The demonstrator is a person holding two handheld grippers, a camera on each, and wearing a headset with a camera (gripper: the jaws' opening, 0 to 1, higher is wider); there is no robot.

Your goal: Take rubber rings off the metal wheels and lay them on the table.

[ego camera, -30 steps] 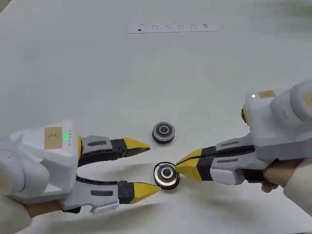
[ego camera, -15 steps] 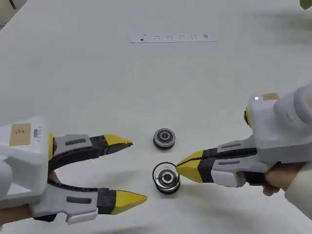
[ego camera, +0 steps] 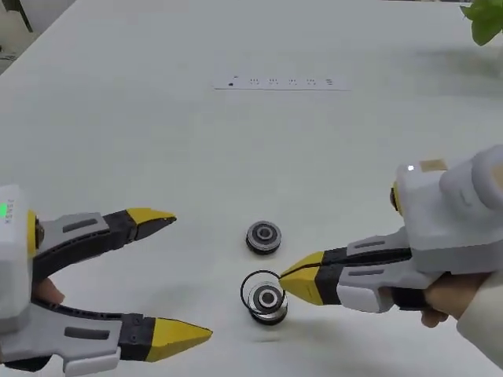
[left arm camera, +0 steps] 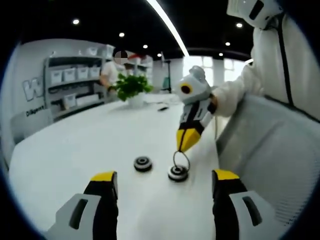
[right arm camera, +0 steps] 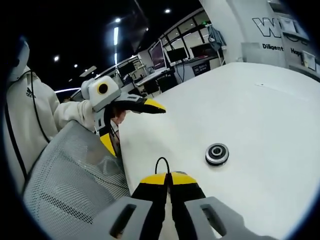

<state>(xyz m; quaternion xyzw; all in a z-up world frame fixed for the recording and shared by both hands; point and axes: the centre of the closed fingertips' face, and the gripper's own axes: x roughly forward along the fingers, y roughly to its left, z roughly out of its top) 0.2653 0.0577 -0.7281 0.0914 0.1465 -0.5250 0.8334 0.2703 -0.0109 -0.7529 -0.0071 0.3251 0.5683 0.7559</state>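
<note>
right gripper [ego camera: 297, 280]: jaws closed tight, pinching one edge of the thin black rubber ring [ego camera: 258, 272].
rubber ring: stands as a tilted loop over the near metal wheel [ego camera: 268, 301]; in the left gripper view its lower edge meets the wheel's top.
near metal wheel: flat on the white table [ego camera: 157, 149], just beside the right gripper's yellow tips.
far metal wheel [ego camera: 263, 236]: flat on the table, just beyond the near one, apart from it, dark rim.
left gripper [ego camera: 177, 276]: jaws spread wide, holding nothing, left of both wheels and apart from them.
power strip [ego camera: 281, 82]: white, well beyond the wheels.
plant [ego camera: 487, 20]: green leaves at the far right corner.
</note>
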